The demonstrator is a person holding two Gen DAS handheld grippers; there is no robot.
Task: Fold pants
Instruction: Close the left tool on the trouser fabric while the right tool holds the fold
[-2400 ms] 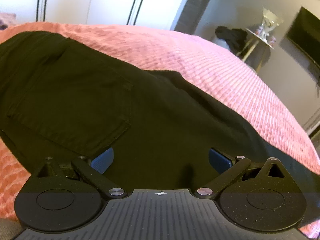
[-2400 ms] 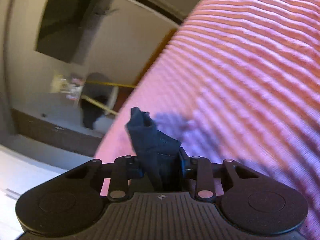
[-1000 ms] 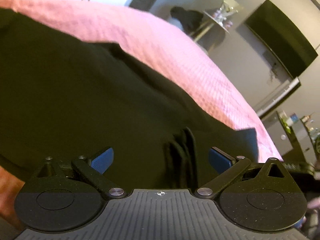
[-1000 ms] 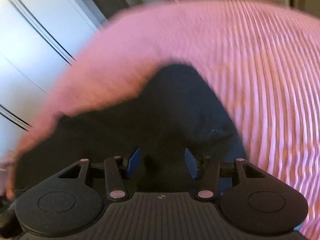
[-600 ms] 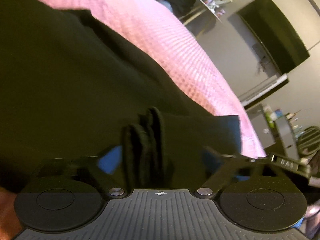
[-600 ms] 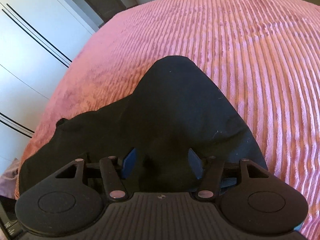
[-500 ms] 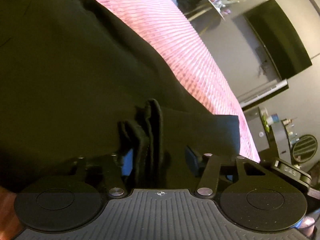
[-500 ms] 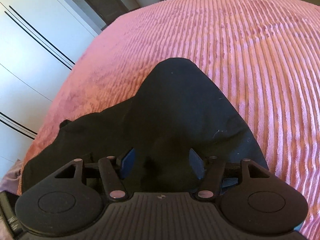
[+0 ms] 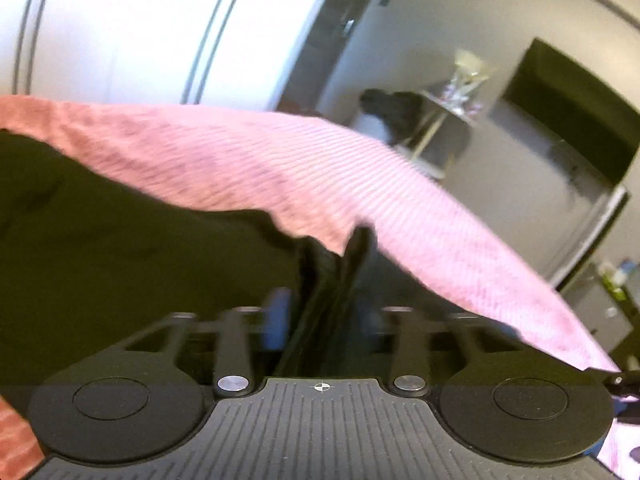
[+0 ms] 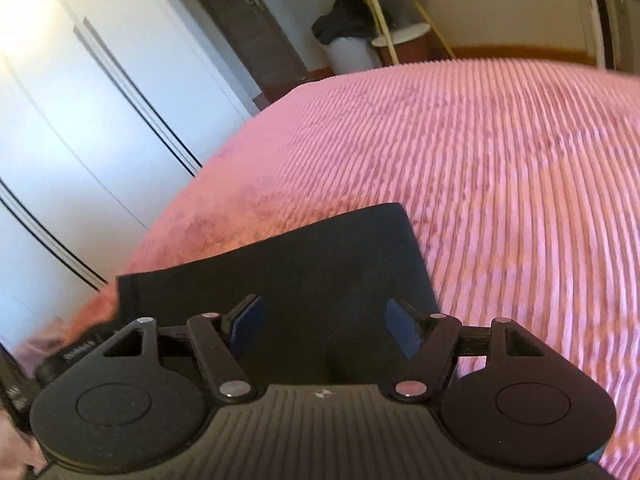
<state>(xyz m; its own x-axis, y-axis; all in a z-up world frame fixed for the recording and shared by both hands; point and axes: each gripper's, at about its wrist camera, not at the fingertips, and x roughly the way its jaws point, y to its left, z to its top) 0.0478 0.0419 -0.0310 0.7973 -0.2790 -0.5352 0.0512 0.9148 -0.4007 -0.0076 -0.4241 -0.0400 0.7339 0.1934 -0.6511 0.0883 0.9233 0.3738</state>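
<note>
The black pants (image 9: 120, 248) lie on a pink ribbed bedspread (image 9: 280, 176). My left gripper (image 9: 324, 316) is shut on a bunched fold of the pants, which stands up between the blue pads; this view is blurred. In the right wrist view the pants (image 10: 304, 268) show as a flat dark panel with a straight far edge. My right gripper (image 10: 326, 322) is open just above that panel, its blue pads (image 10: 250, 322) apart with cloth below them.
The pink bedspread (image 10: 500, 168) spreads wide to the right. White wardrobe doors (image 10: 80, 120) stand to the left. A side table with dark clothing (image 10: 348, 24) and a wall screen (image 9: 572, 112) are beyond the bed.
My left gripper closed on a fold of the pants and lifted it. My right gripper opened wider and let go of the pant end, which now lies flat on the bed.
</note>
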